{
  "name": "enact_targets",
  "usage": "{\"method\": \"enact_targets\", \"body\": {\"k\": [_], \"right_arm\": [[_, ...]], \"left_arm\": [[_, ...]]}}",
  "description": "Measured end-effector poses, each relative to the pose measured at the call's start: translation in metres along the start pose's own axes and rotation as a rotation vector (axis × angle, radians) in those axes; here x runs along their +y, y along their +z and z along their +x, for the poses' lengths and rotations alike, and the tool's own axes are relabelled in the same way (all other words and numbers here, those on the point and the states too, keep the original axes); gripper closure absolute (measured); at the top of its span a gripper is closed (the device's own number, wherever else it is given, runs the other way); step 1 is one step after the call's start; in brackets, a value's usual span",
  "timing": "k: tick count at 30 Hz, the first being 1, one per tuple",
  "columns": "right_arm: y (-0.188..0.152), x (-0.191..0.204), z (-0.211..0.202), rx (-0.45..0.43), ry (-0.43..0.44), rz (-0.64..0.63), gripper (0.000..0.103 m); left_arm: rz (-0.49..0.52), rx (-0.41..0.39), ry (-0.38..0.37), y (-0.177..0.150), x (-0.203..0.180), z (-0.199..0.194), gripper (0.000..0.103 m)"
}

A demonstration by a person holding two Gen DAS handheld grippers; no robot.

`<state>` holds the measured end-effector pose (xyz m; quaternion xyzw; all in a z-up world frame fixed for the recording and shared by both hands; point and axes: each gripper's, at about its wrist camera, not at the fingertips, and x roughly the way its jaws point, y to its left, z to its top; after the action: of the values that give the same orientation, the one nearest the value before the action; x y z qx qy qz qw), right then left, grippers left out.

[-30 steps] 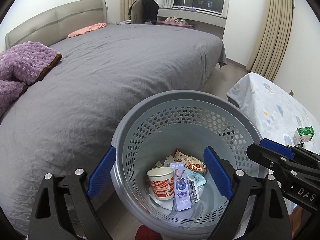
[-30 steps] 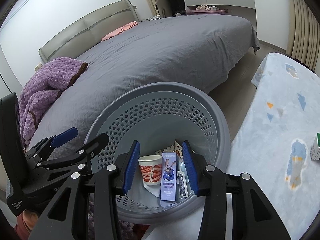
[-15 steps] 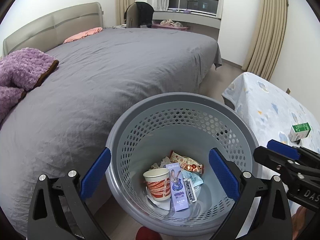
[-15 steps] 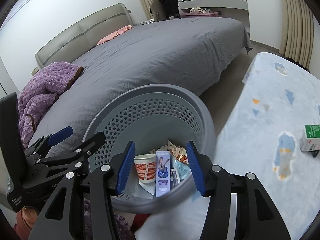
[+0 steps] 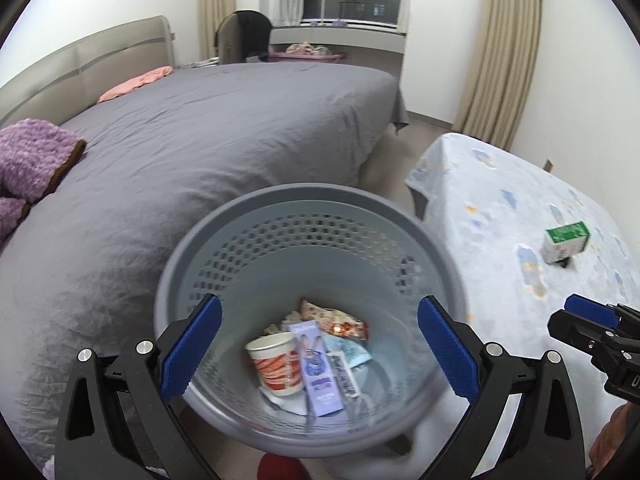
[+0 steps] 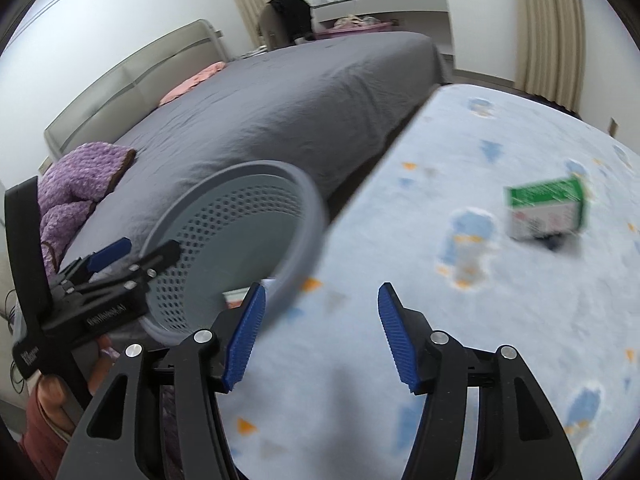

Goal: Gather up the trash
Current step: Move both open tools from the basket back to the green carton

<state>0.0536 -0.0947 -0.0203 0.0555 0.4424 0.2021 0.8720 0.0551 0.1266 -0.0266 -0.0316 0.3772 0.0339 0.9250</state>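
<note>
The left wrist view looks down into the grey basket (image 5: 312, 240). At its bottom lie a cup (image 5: 276, 364) on its side, a purple box (image 5: 318, 364) and a wrapper (image 5: 336, 320). The purple box's long axis runs from the far side of the bin toward the camera. The right wrist view shows little of this; the basket (image 6: 240, 216) sits at its left, seen from the side.

The right wrist view shows the carton (image 6: 546, 210), though blurred, on the patterned cloth (image 6: 480, 320), well ahead and to the right of the right gripper (image 6: 320, 336). Its green face is up and its long axis runs left to right. In the left view the carton (image 5: 566, 240) is small and far right.

The left gripper (image 5: 316, 348) is spread wide over the basket, holding nothing. The right gripper's jaws stand apart over the cloth, empty.
</note>
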Motion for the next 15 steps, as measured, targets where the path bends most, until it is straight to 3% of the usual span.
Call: {"method": "enact_targets", "body": {"k": [15], "right_arm": [[-0.021, -0.139, -0.054, -0.005, -0.123, 0.163, 0.046]], "left_arm": [[0.163, 0.033, -0.161, 0.011, -0.114, 0.012, 0.007]]}}
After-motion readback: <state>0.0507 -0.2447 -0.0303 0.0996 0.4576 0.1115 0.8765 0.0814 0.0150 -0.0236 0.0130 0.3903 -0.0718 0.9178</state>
